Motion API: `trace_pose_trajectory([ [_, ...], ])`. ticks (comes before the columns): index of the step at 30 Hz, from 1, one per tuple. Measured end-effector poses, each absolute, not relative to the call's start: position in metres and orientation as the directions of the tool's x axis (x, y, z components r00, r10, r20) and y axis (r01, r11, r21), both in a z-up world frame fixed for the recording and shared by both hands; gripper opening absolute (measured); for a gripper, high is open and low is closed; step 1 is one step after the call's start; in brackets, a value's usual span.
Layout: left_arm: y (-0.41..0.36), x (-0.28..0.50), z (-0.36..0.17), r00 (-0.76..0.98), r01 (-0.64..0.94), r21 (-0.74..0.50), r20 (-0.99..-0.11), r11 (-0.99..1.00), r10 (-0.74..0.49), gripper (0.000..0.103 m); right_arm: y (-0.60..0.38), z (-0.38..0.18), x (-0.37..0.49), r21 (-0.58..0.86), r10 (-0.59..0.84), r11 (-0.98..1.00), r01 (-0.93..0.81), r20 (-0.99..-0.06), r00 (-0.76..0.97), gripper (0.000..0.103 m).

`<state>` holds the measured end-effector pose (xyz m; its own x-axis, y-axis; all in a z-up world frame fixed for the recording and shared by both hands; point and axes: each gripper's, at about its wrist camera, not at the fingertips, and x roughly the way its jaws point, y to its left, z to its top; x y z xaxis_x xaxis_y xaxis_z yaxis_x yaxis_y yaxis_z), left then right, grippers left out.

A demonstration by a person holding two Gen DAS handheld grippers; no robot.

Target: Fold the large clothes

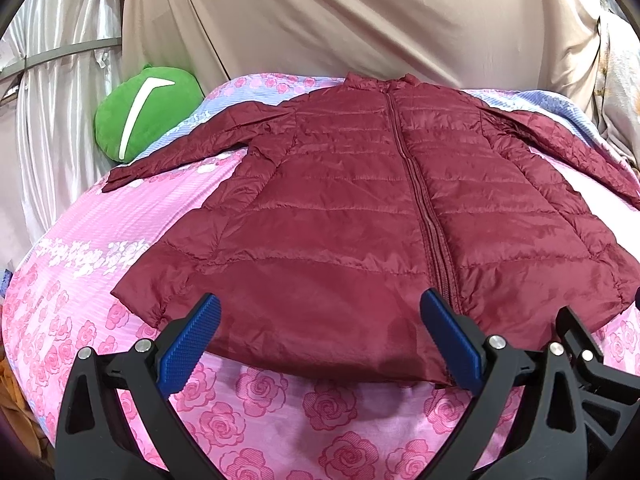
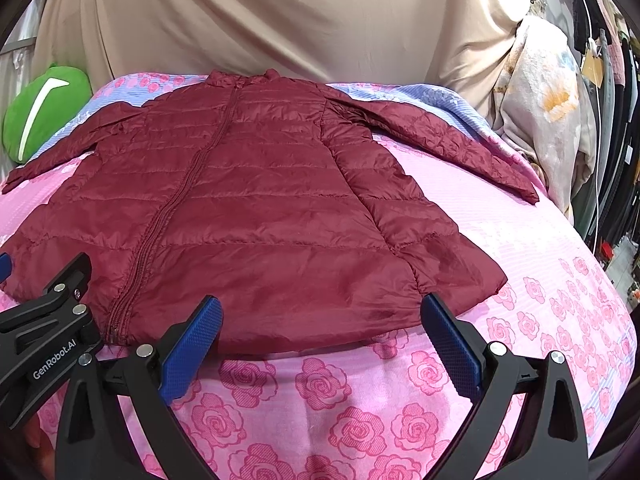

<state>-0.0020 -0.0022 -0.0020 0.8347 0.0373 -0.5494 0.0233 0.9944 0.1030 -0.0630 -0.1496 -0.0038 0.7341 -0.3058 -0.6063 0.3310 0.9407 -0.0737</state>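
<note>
Jacket [image 1: 360,216], maroon quilted puffer, lies zipped and spread flat on the bed [image 1: 260,420], sleeves out, hem nearest. Left gripper [image 1: 320,340] and right gripper [image 2: 322,336] both spread apart, empty, just short of the hem. Risk: slick shell slips from a shallow pinch, or the bedsheet gets caught too.

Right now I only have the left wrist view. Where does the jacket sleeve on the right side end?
Observer: The right sleeve ends with its cuff flat on the pink bedspread, near the bed's right edge.
Operator: Is the right gripper open?
Observer: Yes. The right gripper is open at the jacket hem, jaws apart, gripping nothing.
Operator: Anything beyond that sleeve?
Observer: What look like dark hanging clothes fill the far right, past the bed.
</note>
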Motion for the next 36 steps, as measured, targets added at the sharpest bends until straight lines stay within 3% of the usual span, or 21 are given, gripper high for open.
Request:
trace_pose_trajectory([
  [36,-0.0024,-0.0027,-0.0015,0.833,0.023,0.104,-0.552,0.994,0.039,0.098,-0.1510,-0.0049,-0.0625,-0.070,-0.302,0.941,0.331,-0.611,0.732,0.098],
])
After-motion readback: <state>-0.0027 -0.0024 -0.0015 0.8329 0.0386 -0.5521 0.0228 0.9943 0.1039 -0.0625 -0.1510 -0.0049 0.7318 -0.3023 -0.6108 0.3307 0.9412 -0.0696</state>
